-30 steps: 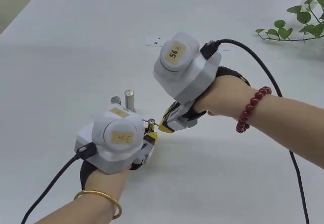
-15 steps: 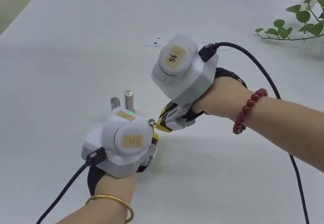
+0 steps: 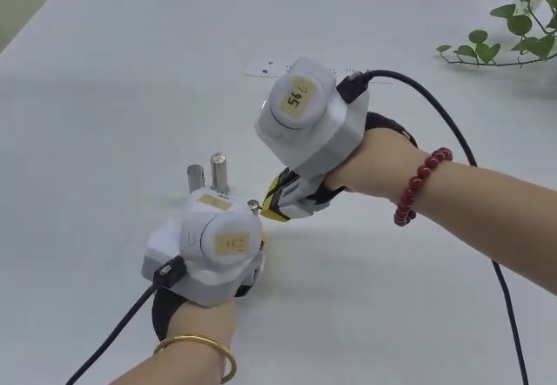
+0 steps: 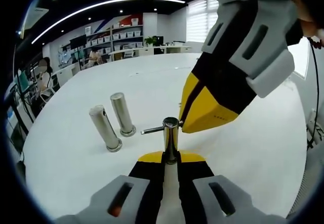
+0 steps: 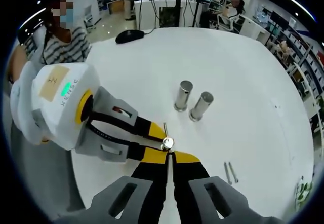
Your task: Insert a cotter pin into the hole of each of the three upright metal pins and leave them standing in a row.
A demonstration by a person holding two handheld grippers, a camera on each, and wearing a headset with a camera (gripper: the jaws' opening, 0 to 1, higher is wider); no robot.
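Cotter pin [image 4: 152,130] sits through the metal pin [image 4: 170,133] clamped in the left gripper [image 4: 170,157]; right gripper [image 5: 170,155] pinches its end.

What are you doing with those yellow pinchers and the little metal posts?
A person holds a hand-held gripper in each hand. The left hand-held gripper is shut on one upright metal pin. The right hand-held gripper pinches a cotter pin that pokes through the hole near that pin's top. Two other metal pins stand close by on the white table, and two spare cotter pins lie on it.
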